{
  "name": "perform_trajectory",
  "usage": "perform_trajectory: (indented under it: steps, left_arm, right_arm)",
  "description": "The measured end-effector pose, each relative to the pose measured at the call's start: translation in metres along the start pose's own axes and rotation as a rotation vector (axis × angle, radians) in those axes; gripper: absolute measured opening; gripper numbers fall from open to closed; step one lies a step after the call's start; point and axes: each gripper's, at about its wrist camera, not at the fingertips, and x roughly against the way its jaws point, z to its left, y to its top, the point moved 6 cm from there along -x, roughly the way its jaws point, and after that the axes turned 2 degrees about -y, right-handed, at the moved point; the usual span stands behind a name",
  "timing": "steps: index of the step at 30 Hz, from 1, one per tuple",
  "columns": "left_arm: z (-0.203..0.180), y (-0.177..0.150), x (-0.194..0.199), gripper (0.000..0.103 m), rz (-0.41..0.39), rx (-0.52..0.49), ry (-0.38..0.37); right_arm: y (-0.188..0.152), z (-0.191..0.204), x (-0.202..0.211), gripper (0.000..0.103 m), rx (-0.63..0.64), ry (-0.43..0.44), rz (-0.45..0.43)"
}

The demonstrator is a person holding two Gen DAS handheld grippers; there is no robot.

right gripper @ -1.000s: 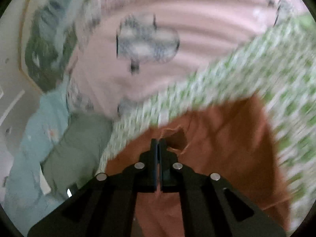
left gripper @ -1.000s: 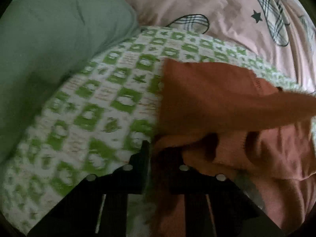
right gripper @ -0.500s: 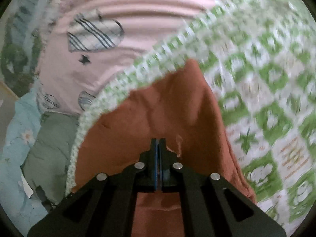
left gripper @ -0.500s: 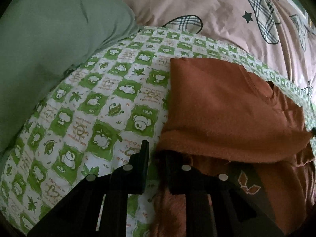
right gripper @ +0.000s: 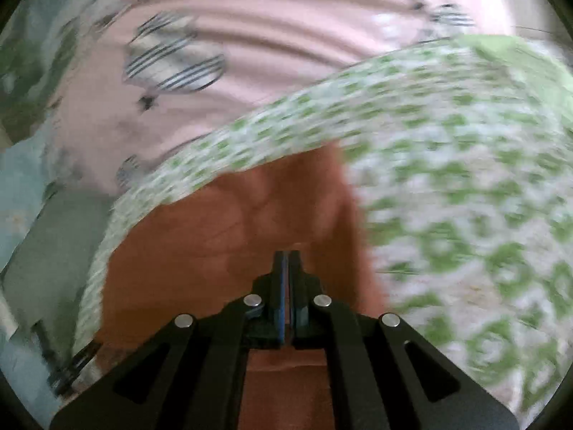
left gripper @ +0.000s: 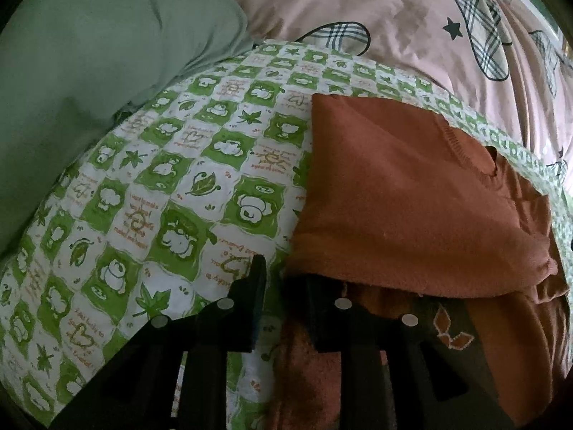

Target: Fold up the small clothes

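A rust-orange knit garment lies on the bed, on a green-and-white checked sheet, its upper part folded over toward the bed's near edge. A pink patterned duvet lies beyond it and a grey-green pillow at the far left. The left hand-held gripper is opening at the fold's near left corner, the bed sheet showing between its jaws. The right hand-held gripper is pressed together above the garment; whether cloth is pinched, I cannot tell.

Bed: pink cover printed with plaid shapes and stars. Green-and-white checked cloth spread over it. Rust-orange garment folded flat on the cloth. Grey-green pillow overlaps the cloth's left edge.
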Motion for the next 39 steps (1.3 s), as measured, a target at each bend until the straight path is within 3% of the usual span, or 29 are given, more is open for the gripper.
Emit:
perform_trajectory:
  steps: [2, 4, 6, 11, 13, 14, 15, 18, 23, 28, 33, 39]
  left_arm:
    - [0.004, 0.001, 0.000, 0.030, -0.001, 0.011, 0.014]
    - [0.011, 0.003, -0.001, 0.039, 0.004, 0.040, 0.019]
    - [0.016, 0.004, -0.003, 0.039, 0.016, 0.067, -0.008]
    - [0.011, -0.004, 0.013, 0.037, 0.041, 0.012, -0.042]
    - [0.009, -0.015, 0.024, 0.037, 0.062, -0.008, -0.103]
    - [0.009, -0.023, 0.031, 0.037, 0.072, -0.015, -0.134]
    - [0.010, -0.031, 0.038, 0.038, 0.081, -0.020, -0.163]
    - [0.013, -0.058, 0.055, 0.045, 0.121, -0.027, -0.231]
    - [0.019, -0.105, 0.084, 0.045, 0.175, -0.016, -0.341]
    - [0.015, -0.145, 0.113, 0.047, 0.186, -0.046, -0.401]
    - [0.005, -0.179, 0.138, 0.051, 0.172, -0.126, -0.425]
    - [0.005, -0.198, 0.151, 0.050, 0.205, -0.050, -0.557]
  right_arm:
    - [-0.006, 0.012, -0.022, 0.004, 0.035, 0.034, 0.084]
    - [-0.023, 0.009, -0.049, 0.004, 0.050, -0.002, 0.194]
    - [-0.041, 0.000, -0.065, 0.004, 0.025, -0.008, 0.284]
    - [-0.046, -0.004, -0.017, 0.008, -0.010, 0.047, 0.193]
    - [-0.051, -0.007, 0.002, 0.027, -0.016, 0.071, 0.182]
    - [-0.053, -0.011, 0.010, 0.052, -0.023, 0.076, 0.177]
    - [-0.056, -0.014, 0.022, 0.065, -0.026, 0.081, 0.164]
    - [-0.071, -0.025, 0.057, 0.064, 0.000, 0.077, 0.128]
    - [-0.093, -0.040, 0.088, 0.064, -0.035, 0.083, 0.111]
    - [-0.122, -0.055, 0.117, 0.065, -0.065, 0.085, 0.108]
    - [-0.156, -0.066, 0.137, 0.064, -0.078, 0.106, 0.151]
    - [-0.189, -0.075, 0.151, 0.064, -0.086, 0.150, 0.211]
